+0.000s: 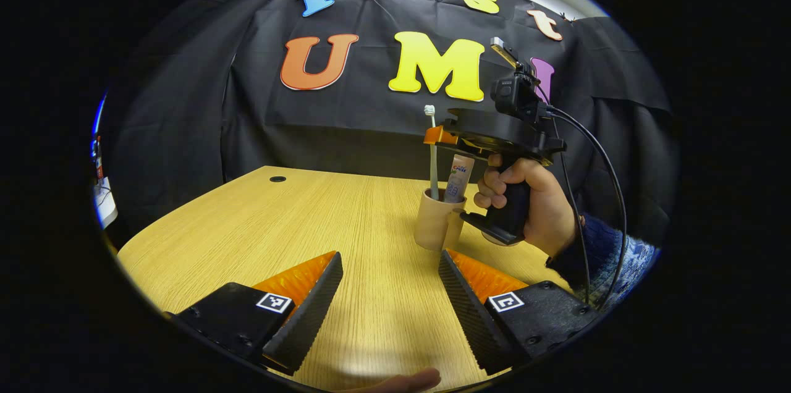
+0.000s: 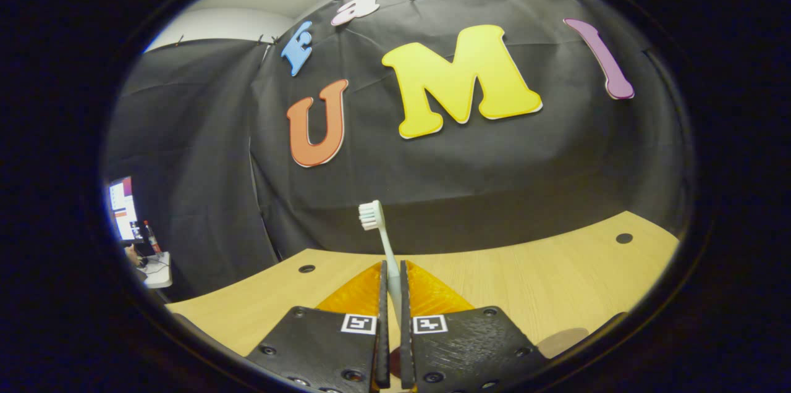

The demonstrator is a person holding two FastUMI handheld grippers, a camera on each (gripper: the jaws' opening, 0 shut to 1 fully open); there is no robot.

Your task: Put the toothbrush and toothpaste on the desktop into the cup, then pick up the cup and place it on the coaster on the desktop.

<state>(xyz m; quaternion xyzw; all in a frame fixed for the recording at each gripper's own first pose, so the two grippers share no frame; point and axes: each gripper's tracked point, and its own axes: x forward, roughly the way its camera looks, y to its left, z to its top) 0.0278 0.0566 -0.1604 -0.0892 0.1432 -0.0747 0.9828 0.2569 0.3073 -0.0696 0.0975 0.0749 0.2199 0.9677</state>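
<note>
Wood-grain desktop (image 1: 321, 220) under both my cameras, pale and bare across its near half. From the left gripper view I get the full picture: my left gripper (image 1: 390, 269) hangs low over the table with its fingers spread wide, nothing between them. Beyond its tips stands the cup (image 1: 435, 220), upright on the wood, tan and plain. Inside it I see the toothpaste (image 1: 460, 178), standing on end and leaning slightly to the right against the rim, and the toothbrush (image 1: 432, 152), its long axis near vertical, bristle head at the top, handle running down into the cup.

That same view shows me my right gripper (image 1: 440, 135) from the side, held level above the cup by a hand (image 1: 534, 204) on its grip, a cable looping off behind. Its tip sits right at the toothbrush shaft, partway up.

Switching to the right gripper view, the close detail comes through: the fingers (image 2: 382, 294) are pressed nearly together, pinching the toothbrush shaft between them. The toothbrush (image 2: 378, 232) rises out of the narrow gap, tilting a little to the left, bristles facing left at the top. The cup lies below this camera's sightline; the desktop (image 2: 544, 275) stretches beyond, with a coaster-like brown disc (image 2: 563, 340) at the lower right edge, too cropped for me to be sure of.
</note>
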